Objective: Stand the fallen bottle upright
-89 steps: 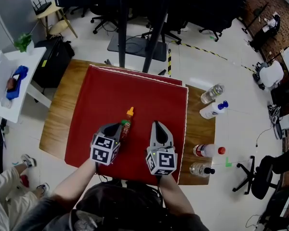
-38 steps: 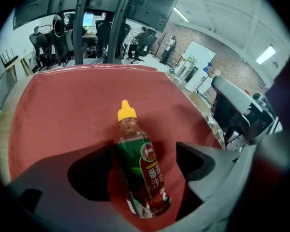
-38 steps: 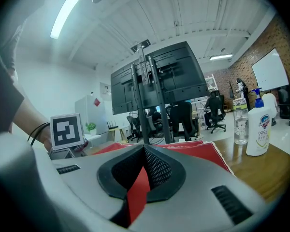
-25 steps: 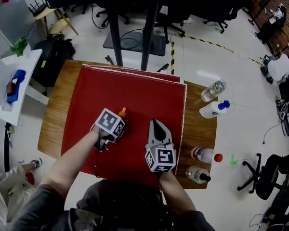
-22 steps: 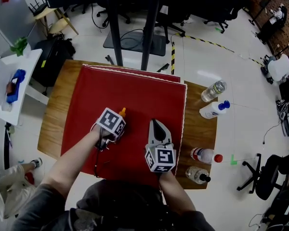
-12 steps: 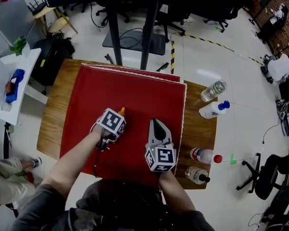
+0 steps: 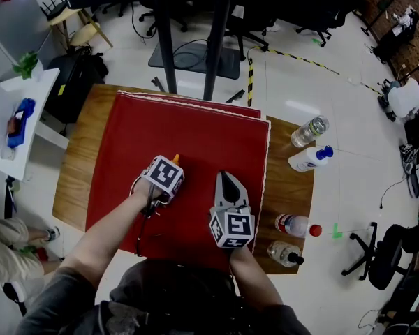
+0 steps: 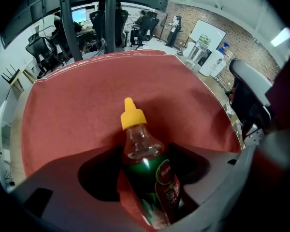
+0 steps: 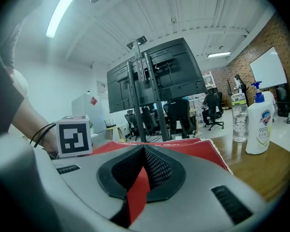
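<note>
Orange-capped clear plastic bottle (image 8: pixel 151 175) lies flat between the left tool's (image 8: pixel 147 154) closing jaws, cap pointing far; right tool (image 9: pixel 144 150) closed.

Office: swivel chairs (image 7: pixel 377 257), monitors (image 9: pixel 157 79), whiteboard (image 9: pixel 268 66)

In the head view your left hand-held gripper (image 7: pixel 167 173) is covering nearly all of the squeeze bottle (image 7: pixel 175 158). Only the orange cap is peeking out past the marker cube, and the jaws themselves are hiding beneath it. In the left gripper view those jaws are closing with the bottle between them. The bottle's base is running off the bottom edge there, and its label print is blurring beyond reading. Your own head and shoulders are hiding the near edge of the counter (image 7: pixel 77 173). A person (image 7: pixel 7 250) at the left is being cut off by the frame. The spare bottles (image 7: pixel 307 132) are showing labels too small to read.
</note>
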`<act>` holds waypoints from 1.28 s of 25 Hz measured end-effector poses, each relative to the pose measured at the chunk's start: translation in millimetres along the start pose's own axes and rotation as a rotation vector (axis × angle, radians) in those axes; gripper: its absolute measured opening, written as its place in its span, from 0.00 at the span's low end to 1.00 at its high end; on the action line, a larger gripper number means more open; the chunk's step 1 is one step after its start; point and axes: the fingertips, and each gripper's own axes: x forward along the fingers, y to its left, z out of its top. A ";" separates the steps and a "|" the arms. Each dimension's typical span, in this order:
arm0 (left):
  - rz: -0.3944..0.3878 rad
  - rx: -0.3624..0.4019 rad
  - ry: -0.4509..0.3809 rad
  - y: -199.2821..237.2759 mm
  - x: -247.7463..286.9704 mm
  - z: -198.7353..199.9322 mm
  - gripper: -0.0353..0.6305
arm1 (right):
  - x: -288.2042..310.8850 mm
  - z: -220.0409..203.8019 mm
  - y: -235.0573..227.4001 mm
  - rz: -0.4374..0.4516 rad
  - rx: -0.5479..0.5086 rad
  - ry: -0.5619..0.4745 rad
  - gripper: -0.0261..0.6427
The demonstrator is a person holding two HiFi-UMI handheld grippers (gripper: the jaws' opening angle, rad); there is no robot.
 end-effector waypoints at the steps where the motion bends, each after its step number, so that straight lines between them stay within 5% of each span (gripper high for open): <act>1: -0.002 0.003 0.004 -0.1 0.2 0.3 0.57 | 0.0 -0.2 -0.2 -0.001 0.000 0.000 0.04; 13: -0.042 0.033 -0.037 -7.6 -9.8 -0.4 0.56 | -7.7 -0.3 -0.4 -0.009 0.004 0.002 0.04; 32: -0.061 0.058 -0.241 -10.0 -90.4 -22.5 0.54 | -16.1 3.1 22.1 0.017 -0.018 0.003 0.04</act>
